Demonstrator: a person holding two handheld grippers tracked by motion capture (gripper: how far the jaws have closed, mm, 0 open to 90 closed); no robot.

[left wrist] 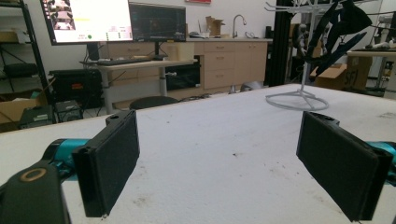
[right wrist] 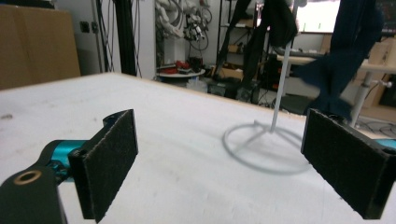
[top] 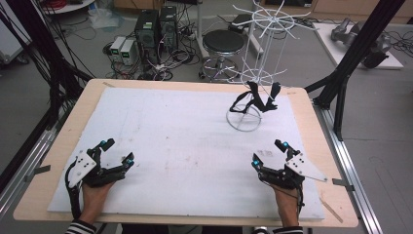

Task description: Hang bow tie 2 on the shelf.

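The rack's [top: 253,68] top is cut off in both gripper views, and the black straps [top: 258,100] hanging low on it blur together. Both hands rest near the tabletop's [top: 302,105] front edge: left gripper [top: 118,151] and right gripper [top: 268,153], fingers wide and empty, well apart from the rack far right.

Probably a lab: computer towers [top: 156,27], monitors [left wrist: 86,19], cables on floor
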